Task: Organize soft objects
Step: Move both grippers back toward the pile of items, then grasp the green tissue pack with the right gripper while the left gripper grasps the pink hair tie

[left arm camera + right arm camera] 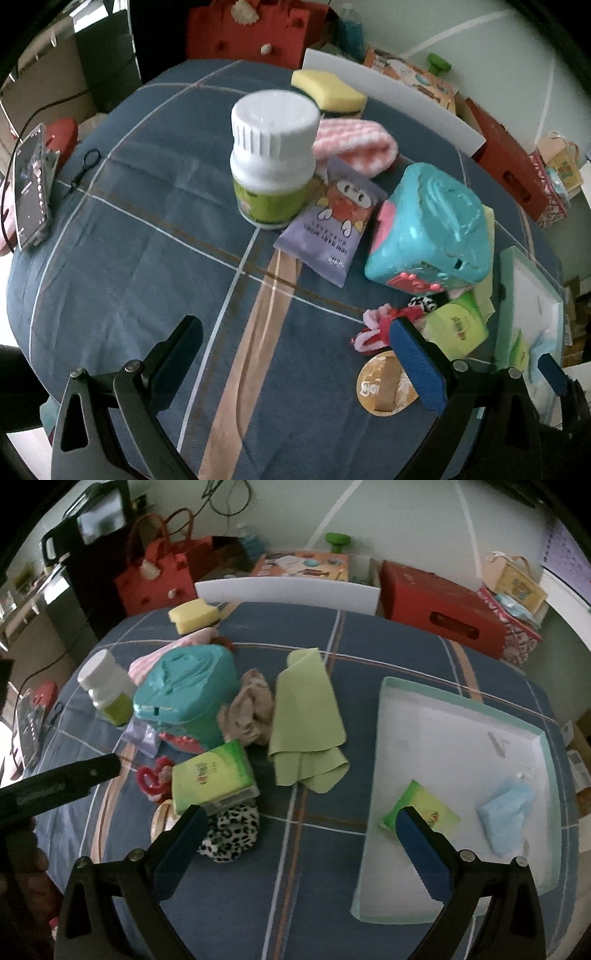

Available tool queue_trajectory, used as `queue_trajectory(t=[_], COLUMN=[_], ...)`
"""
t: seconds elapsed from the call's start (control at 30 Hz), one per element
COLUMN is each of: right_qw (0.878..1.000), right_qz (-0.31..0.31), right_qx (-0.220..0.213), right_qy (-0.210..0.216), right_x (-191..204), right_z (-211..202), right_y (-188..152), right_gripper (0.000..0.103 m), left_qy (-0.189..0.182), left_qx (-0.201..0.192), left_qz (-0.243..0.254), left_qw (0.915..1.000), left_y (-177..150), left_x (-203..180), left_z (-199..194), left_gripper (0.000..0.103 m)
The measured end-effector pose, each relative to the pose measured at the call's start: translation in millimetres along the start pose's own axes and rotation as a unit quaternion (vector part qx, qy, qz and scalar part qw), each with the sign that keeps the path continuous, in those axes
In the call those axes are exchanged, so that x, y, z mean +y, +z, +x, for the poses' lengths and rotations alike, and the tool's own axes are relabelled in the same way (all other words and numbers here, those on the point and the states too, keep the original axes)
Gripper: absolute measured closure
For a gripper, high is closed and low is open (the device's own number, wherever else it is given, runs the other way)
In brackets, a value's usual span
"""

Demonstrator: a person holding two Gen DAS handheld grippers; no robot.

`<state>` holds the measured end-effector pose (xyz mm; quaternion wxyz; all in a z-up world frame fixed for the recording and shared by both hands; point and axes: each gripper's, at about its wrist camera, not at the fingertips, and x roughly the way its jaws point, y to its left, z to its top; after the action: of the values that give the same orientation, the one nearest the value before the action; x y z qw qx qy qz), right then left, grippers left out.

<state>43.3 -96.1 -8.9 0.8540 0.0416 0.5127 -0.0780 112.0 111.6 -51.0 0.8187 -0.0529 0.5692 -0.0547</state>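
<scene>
1. Left gripper (295, 363): my jaws stand wide apart and hold nothing; they hover above the blue plaid tablecloth (129, 258).
2. Right gripper (301, 843): my jaws are likewise spread wide and empty.
3. White-capped plastic bottle with a green label (273, 155): upright, ahead of my left jaws, between their lines.
4. Lilac wet-wipe sachet with a cartoon figure (328, 225): just right of the bottle, leaning against it.
5. Pink-and-white striped fuzzy sock (354, 142): beyond the sachet.
6. Yellow sponge (328, 90): farthest ahead, near the table's far edge.
7. Teal plastic wipe box (188, 686): ahead-left of my right jaws.
8. Green tissue packet (212, 779): just ahead of my right gripper's left finger, lying on a leopard-print soft item (231, 834).
9. Crumpled beige cloth (249, 709): touching the light-green folded cloth (306, 720), ahead between my right jaws.
10. Pale mint-rimmed white tray (461, 716): ahead-right of my right jaws; it holds a second green packet (432, 806) and a folded light-blue soft piece (506, 812).
11. Pink-and-red scrunchie (155, 779): left of the tissue packet.
</scene>
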Motion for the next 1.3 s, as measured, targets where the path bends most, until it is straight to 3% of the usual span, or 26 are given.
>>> queue_trajectory(t=[0.33,0.63,1.07,1.13,1.3], right_qw=[0.999,0.998,0.996,0.995,0.994], right_qz=[-0.044,-0.062,-0.089,-0.089,-0.089], right_qx=[0.014,0.011,-0.001,-0.002,0.005], right_qy=[0.022,0.031,0.033,0.037,0.056], right_x=[25.8,40.0,55.1,55.7,56.3], right_z=[10.7,23.0,44.9,45.5,48.0], right_y=[-2.4,-0.1,9.0,8.9,8.0], right_gripper=[0.000,0.000,0.001,0.005,0.031], left_qy=[-0.007,-0.013,-0.016,-0.016,-0.017], left_qx=[0.029,0.036,0.046,0.046,0.046], left_qz=[-0.020,-0.027,-0.054,-0.055,-0.059], left_qw=[0.9993,0.9989,0.9974,0.9973,0.9971], left_y=[0.8,1.8,2.9,2.8,3.3], left_x=[7.9,-1.5,18.1,12.8,13.0], left_z=[14.1,17.5,17.1,19.1,22.0], left_gripper=[0.002,0.002,0.002,0.002,0.002])
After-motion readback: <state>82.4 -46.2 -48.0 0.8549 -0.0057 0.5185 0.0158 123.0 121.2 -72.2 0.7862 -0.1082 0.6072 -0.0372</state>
